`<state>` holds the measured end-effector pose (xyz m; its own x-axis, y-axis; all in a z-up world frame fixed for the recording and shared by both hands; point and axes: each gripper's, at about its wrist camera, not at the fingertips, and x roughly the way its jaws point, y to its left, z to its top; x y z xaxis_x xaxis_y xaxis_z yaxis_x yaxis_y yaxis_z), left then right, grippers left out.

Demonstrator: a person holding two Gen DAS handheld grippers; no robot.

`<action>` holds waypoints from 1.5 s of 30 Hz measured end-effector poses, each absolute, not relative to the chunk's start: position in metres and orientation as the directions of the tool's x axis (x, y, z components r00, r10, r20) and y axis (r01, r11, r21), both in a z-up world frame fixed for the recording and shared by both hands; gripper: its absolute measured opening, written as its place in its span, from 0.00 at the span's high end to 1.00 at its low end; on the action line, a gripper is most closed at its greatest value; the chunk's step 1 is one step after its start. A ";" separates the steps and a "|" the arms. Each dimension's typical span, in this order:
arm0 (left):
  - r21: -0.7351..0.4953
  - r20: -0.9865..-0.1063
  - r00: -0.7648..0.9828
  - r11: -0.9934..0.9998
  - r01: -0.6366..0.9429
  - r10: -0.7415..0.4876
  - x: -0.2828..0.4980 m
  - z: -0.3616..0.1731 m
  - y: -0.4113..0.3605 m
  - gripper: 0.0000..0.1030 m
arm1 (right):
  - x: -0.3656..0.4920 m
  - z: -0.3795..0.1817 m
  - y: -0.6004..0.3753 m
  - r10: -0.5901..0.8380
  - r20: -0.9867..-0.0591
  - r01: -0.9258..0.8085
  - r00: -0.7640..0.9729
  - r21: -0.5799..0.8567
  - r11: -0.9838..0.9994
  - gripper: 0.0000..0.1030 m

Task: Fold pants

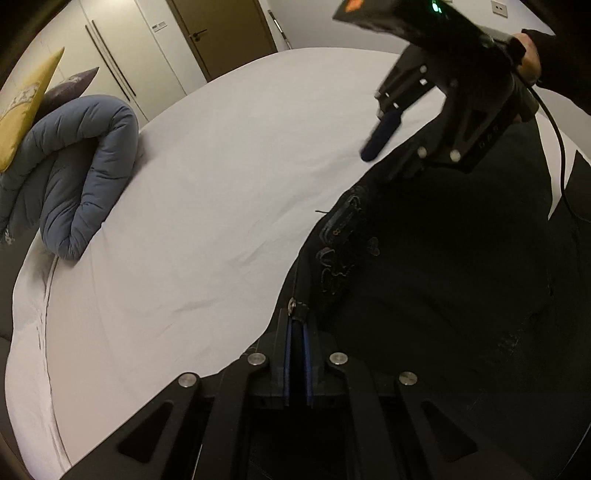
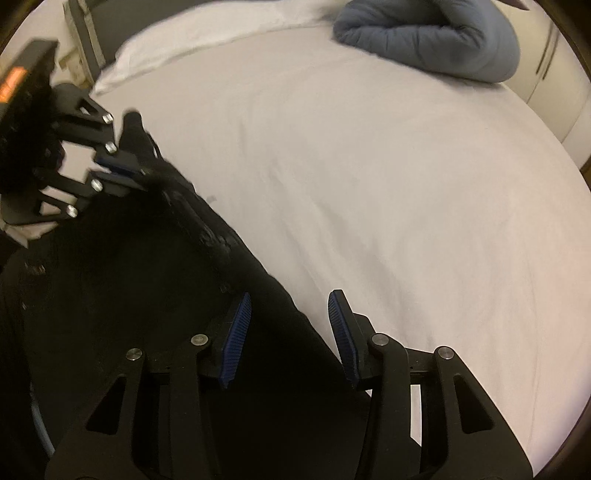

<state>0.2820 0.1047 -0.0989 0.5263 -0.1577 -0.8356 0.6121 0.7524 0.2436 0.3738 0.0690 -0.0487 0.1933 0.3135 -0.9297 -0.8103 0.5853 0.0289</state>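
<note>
Black pants (image 1: 443, 277) lie on a white bed sheet (image 1: 203, 203), with the waistband and its button facing the left gripper. My left gripper (image 1: 297, 325) is shut on the waistband edge of the pants; it also shows in the right wrist view (image 2: 138, 173), pinching the same edge. My right gripper (image 2: 290, 328) is open, its fingers straddling the edge of the pants (image 2: 147, 295) just above the cloth. In the left wrist view the right gripper (image 1: 391, 147) hovers over the far part of the pants.
A rolled blue-grey duvet (image 1: 74, 173) lies at the head of the bed, also in the right wrist view (image 2: 436, 40). A yellow cushion (image 1: 22, 103) leans behind it. White wardrobe doors (image 1: 122, 62) and a brown door (image 1: 221, 33) stand beyond the bed.
</note>
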 end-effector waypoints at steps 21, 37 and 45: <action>0.166 -0.833 0.512 0.789 0.591 -0.208 0.251 -0.100 0.115 0.95 | 0.310 -0.061 0.140 0.396 -0.880 -0.655 0.262 0.139 0.743 0.98; 0.129 -0.885 0.382 0.646 0.752 -0.268 0.098 -0.111 0.127 0.95 | 0.097 -0.064 0.175 0.197 -0.941 -0.926 0.276 -0.205 0.317 0.98; 0.091 -0.920 0.294 0.589 0.803 -0.258 0.057 -0.127 0.127 0.95 | 0.002 -0.094 0.220 0.122 -0.941 -0.946 0.316 -0.301 0.122 0.98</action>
